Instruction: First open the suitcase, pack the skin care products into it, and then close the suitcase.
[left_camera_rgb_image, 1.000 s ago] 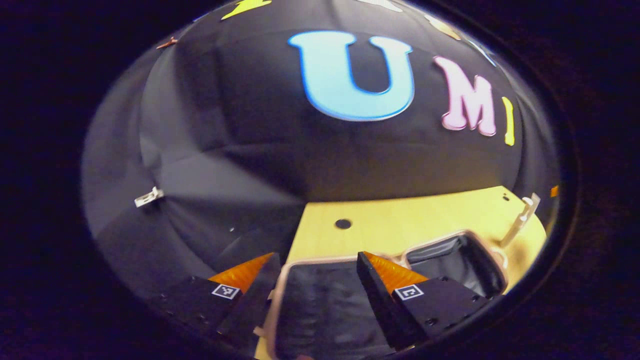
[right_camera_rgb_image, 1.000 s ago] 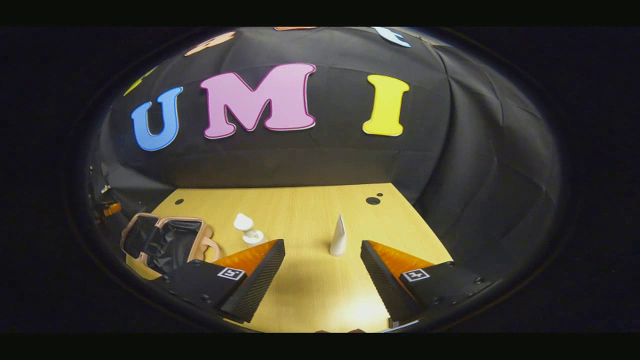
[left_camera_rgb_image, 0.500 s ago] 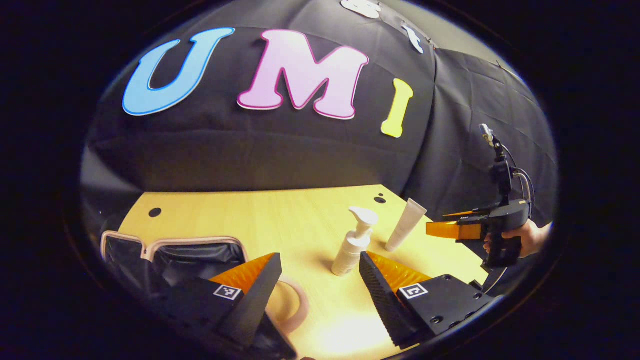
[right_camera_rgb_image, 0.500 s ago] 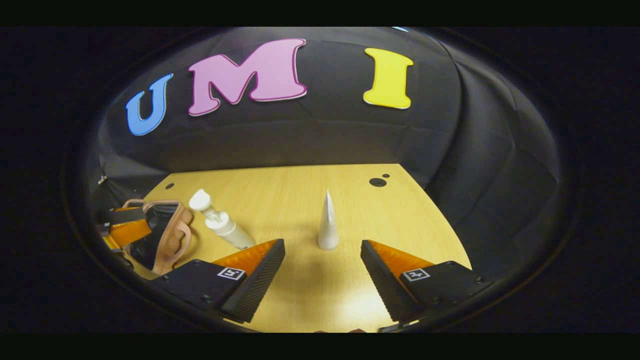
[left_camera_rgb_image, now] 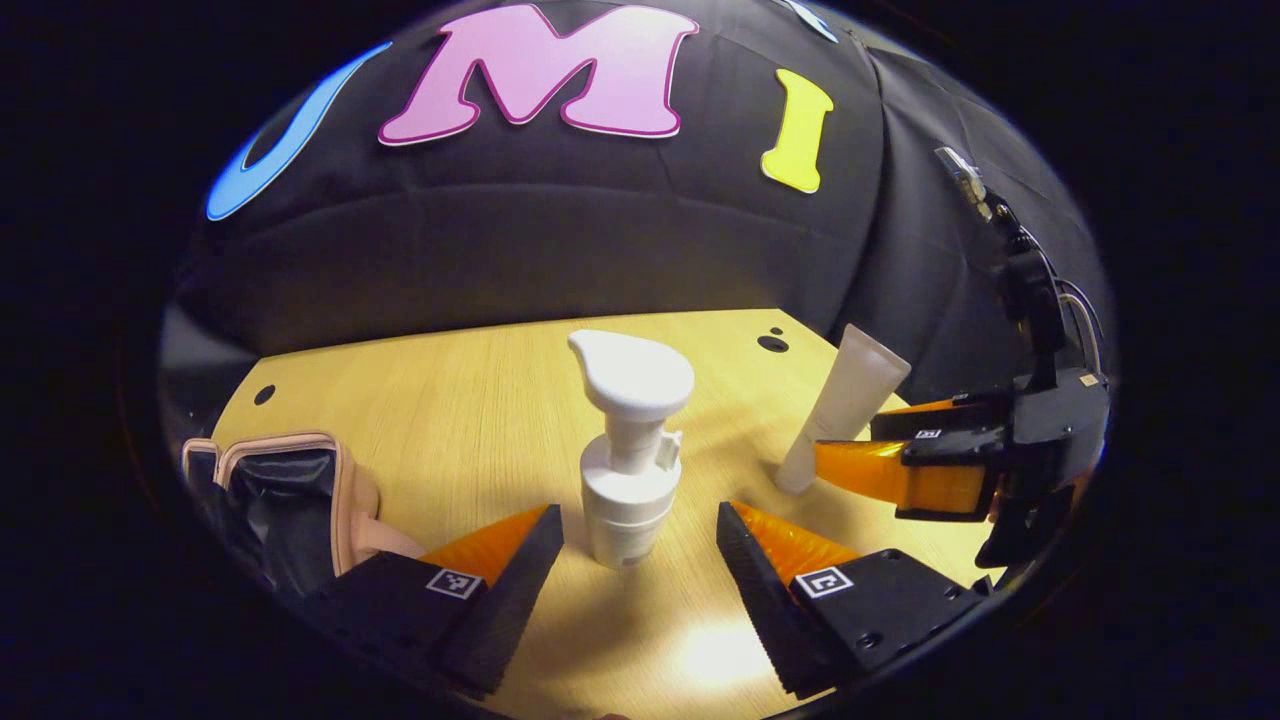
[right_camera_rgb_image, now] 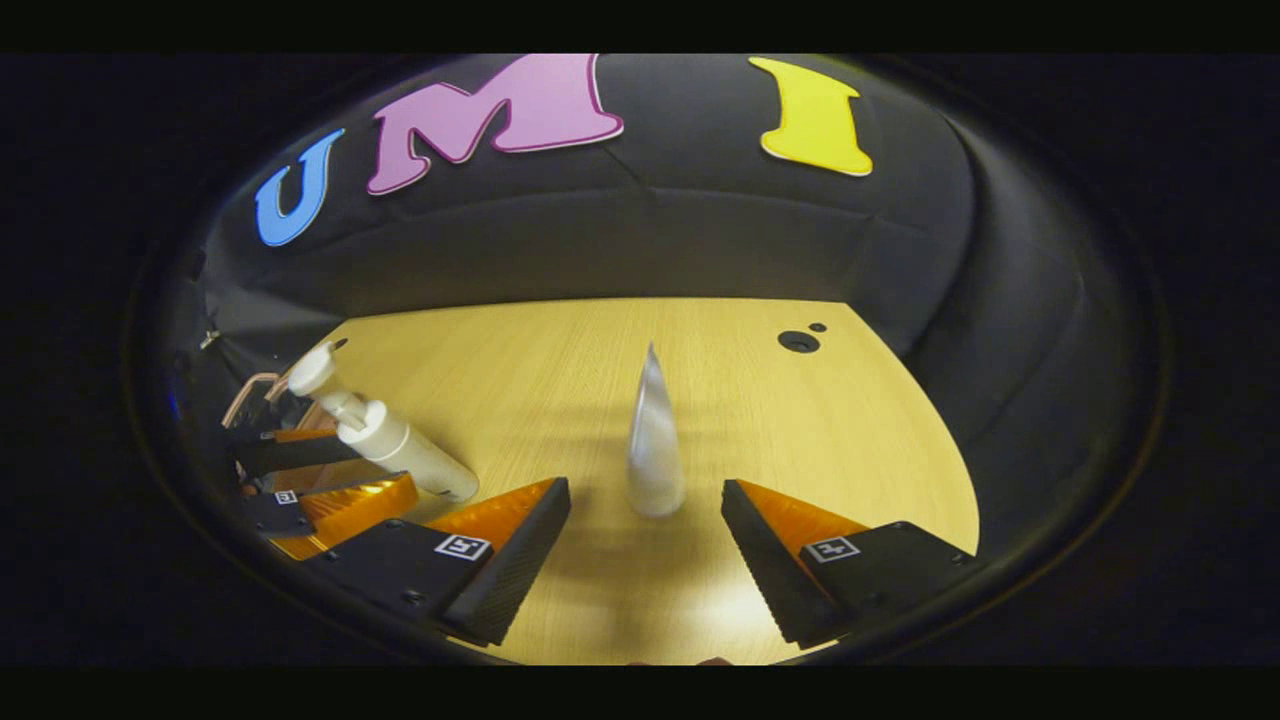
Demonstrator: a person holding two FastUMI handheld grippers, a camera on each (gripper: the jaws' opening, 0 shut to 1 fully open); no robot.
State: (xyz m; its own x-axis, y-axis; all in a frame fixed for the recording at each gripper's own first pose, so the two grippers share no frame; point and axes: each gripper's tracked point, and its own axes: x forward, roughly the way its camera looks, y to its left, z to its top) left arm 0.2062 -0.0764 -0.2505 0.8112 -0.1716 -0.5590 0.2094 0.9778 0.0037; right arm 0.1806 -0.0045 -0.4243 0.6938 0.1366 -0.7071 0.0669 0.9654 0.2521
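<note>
A white pump bottle (left_camera_rgb_image: 625, 460) stands upright on the wooden table (left_camera_rgb_image: 470, 400), just ahead of my open left gripper (left_camera_rgb_image: 640, 545) and between the lines of its fingers without touching them. A white tube (left_camera_rgb_image: 843, 405) stands on its cap to the right, with the right gripper (left_camera_rgb_image: 880, 450) reaching toward its base. In the right gripper view the tube (right_camera_rgb_image: 654, 450) stands straight ahead of my open right gripper (right_camera_rgb_image: 645, 525), apart from both fingers. The pump bottle (right_camera_rgb_image: 385, 440) leans at the left beside the left gripper (right_camera_rgb_image: 320, 480). The pink suitcase (left_camera_rgb_image: 290, 490) lies open, its dark lining showing.
The table (right_camera_rgb_image: 760, 440) has small round holes (right_camera_rgb_image: 797, 341) near its far right corner and one hole (left_camera_rgb_image: 264, 394) at the far left. Black cloth walls close the table's far and right sides. Bare wood lies to the right of the tube.
The left gripper swung right, from over the open suitcase to face the pump bottle, and moved close to it. The right gripper advanced on the tube, which looms larger now.
</note>
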